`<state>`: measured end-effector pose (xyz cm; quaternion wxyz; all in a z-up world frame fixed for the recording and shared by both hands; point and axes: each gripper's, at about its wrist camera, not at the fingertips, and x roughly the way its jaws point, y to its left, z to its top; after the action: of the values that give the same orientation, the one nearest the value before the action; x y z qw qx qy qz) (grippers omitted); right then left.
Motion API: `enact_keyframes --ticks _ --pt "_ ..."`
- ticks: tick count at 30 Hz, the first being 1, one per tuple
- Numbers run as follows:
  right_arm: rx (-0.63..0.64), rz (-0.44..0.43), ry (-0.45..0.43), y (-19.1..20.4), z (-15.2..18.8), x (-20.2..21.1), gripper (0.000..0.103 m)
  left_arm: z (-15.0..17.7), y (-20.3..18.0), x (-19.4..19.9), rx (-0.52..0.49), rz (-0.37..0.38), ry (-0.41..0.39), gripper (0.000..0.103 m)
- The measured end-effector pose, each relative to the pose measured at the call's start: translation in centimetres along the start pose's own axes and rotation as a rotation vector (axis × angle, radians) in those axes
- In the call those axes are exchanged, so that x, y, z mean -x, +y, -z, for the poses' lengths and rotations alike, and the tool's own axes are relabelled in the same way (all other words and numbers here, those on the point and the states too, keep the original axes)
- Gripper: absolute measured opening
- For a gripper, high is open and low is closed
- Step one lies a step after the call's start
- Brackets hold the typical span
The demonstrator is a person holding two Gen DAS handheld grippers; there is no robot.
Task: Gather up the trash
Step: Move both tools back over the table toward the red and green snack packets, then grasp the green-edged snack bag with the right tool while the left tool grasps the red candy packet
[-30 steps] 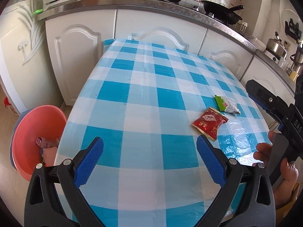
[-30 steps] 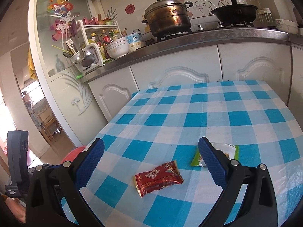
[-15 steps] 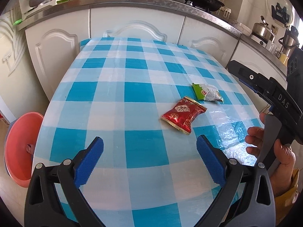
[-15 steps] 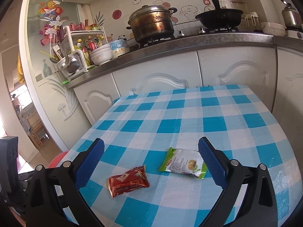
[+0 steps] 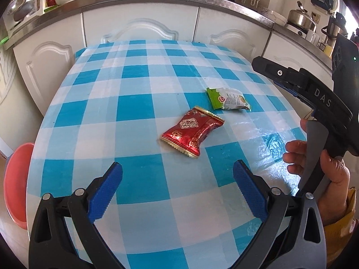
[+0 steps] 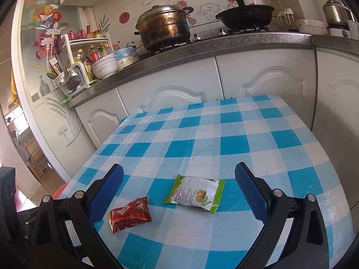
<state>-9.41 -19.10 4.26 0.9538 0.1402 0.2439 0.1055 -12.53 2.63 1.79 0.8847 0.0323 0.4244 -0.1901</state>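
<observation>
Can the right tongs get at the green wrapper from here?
Probably yes. The right tongs are open and the green wrapper lies flat between the blue pads; the red wrapper sits apart, nearer the left pad.

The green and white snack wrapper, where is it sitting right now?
The green and white wrapper lies flat on the checked tablecloth, between the right gripper's open fingers, just right of the red wrapper.

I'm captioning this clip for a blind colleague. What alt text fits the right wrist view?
Open right gripper hovers over a blue-and-white checked table, its blue fingers either side of a green wrapper; a red wrapper lies nearby by the left finger. Behind are white cabinets and a counter with a pot and wok.
</observation>
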Motion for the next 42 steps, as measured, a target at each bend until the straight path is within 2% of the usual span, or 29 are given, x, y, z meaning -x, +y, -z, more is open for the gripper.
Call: enact_keyframes --ticks 9,15,24,33,34,37,42 --pt "-0.027 0.024 0.025 -1.3 0.0 -0.4 0.098 -0.8 -1.3 -0.7 -0.041 0.010 -0.004 0.099" --pt "-0.091 0.024 0.072 -3.4 0.0 -1.1 0.098 -1.6 -2.0 -1.7 -0.075 0.033 -0.001 0.099" --pt "-0.237 -0.043 0.250 -6.0 0.6 -3.7 0.098 -2.8 -2.3 -3.4 -0.123 0.051 -0.006 0.099" --pt "-0.113 -0.045 0.312 -2.7 1.0 -5.6 0.098 -3.4 -1.8 -4.7 -0.121 0.045 0.002 0.098" --pt "-0.101 -0.034 0.318 -2.4 0.9 -5.9 0.098 -3.5 -1.8 -4.8 -0.125 0.052 0.004 0.095" --pt "-0.068 -0.015 0.341 -1.7 1.0 -6.7 0.098 -3.7 -2.1 -5.1 -0.131 0.046 0.009 0.076" --pt "-0.025 0.025 0.361 -1.0 1.0 -7.6 0.097 -3.6 -1.7 -6.1 -0.102 0.053 0.036 0.072"
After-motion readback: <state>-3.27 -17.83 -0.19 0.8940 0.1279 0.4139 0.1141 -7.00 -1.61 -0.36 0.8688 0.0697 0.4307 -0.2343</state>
